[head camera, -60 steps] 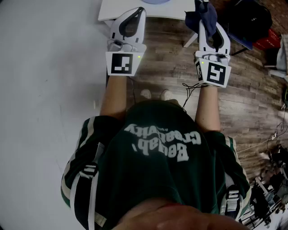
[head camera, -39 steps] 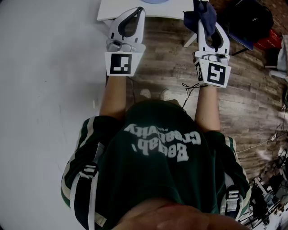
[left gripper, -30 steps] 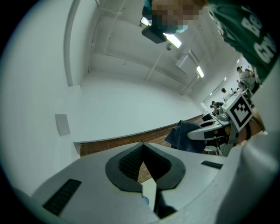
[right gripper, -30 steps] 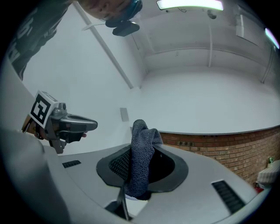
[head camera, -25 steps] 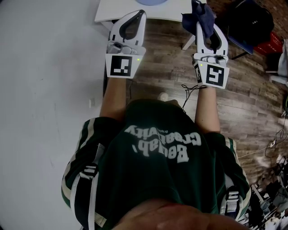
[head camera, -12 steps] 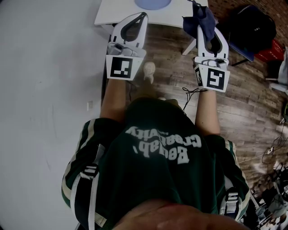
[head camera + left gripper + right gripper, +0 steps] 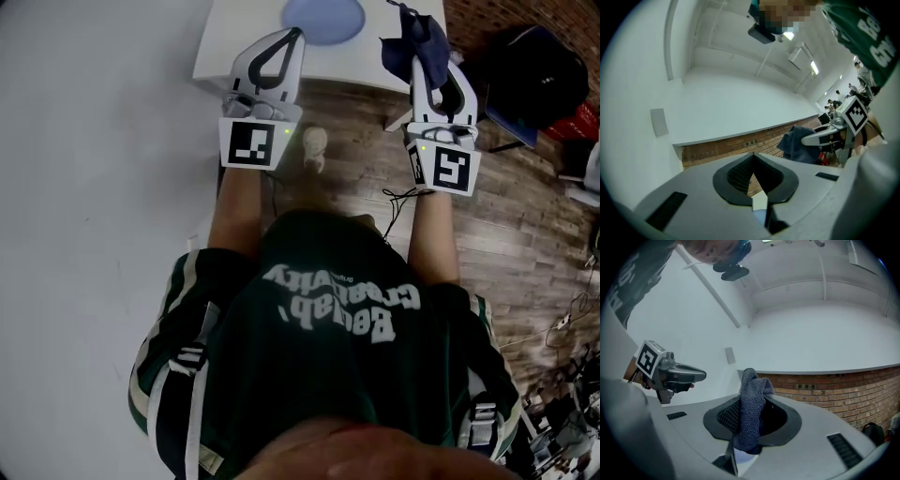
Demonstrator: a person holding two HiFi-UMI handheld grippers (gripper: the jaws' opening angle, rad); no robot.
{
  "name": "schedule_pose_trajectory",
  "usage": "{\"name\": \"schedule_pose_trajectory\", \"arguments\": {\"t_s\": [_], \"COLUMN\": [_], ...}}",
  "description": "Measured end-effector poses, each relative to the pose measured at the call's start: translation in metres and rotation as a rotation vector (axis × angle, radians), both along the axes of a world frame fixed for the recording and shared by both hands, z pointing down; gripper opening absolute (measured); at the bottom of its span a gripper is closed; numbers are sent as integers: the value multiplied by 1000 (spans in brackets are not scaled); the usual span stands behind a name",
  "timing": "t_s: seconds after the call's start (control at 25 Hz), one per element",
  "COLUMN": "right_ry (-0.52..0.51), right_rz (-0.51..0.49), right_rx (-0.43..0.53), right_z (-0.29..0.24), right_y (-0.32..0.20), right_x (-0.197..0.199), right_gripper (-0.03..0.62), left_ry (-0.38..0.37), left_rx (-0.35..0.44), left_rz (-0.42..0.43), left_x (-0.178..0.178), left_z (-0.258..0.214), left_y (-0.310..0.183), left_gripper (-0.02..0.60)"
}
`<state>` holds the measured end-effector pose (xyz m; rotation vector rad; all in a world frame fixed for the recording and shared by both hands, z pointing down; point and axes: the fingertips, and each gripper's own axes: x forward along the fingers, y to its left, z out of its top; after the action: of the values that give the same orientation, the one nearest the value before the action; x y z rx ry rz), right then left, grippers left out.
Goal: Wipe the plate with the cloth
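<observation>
Left gripper (image 7: 294,36): jaws are pressing flat together with nothing between them, and its own view is showing one closed seam. The person's left forearm (image 7: 239,202) is reaching straight ahead from the body. The marker cube (image 7: 251,142) is facing up, and the tip is hanging over the near edge of the white table (image 7: 220,54).

The pale blue plate (image 7: 323,19) is lying flat on that table, just beyond and right of the left tip, between the two grippers' lines. Nothing is touching it. One shoe (image 7: 314,145) is showing on the wooden floor (image 7: 525,216) below the table edge.

The right forearm (image 7: 433,234) is running parallel to the left, and the right gripper (image 7: 417,58) is pointing the same way, near the table's right end. Its jaws are clamping the dark blue cloth (image 7: 424,33), which is bunching above the tips and draping down between the pads in the right gripper view (image 7: 751,413). The cloth is hanging apart from the plate. A black bag (image 7: 534,70) is sitting on the floor off to the right. A brick wall (image 7: 834,390) is showing low across the room.
</observation>
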<state>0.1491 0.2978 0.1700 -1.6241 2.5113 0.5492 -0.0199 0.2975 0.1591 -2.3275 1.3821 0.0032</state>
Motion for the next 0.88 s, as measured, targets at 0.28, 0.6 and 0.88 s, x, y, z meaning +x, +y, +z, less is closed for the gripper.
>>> {"name": "schedule_pose_trajectory", "arguments": {"t_s": [0.28,0.6,0.88], "right_ry": [-15,-14,4], "right_rz": [50,116,165], "right_rx": [-7,10,-24], "right_z": [-3,24,25], "right_y": [-125,-263,-342], "right_x": [-19,-7,-8], "right_gripper": [81,81,84], "left_ry": [-5,-6,-6], "left_rx": [-12,3,-2], "left_rz": [54,121,135], "left_x": [-17,-5,-8], "left_z": [-5,27,29], "left_y": [-135,-279,-362], "left_gripper": [2,1,2]}}
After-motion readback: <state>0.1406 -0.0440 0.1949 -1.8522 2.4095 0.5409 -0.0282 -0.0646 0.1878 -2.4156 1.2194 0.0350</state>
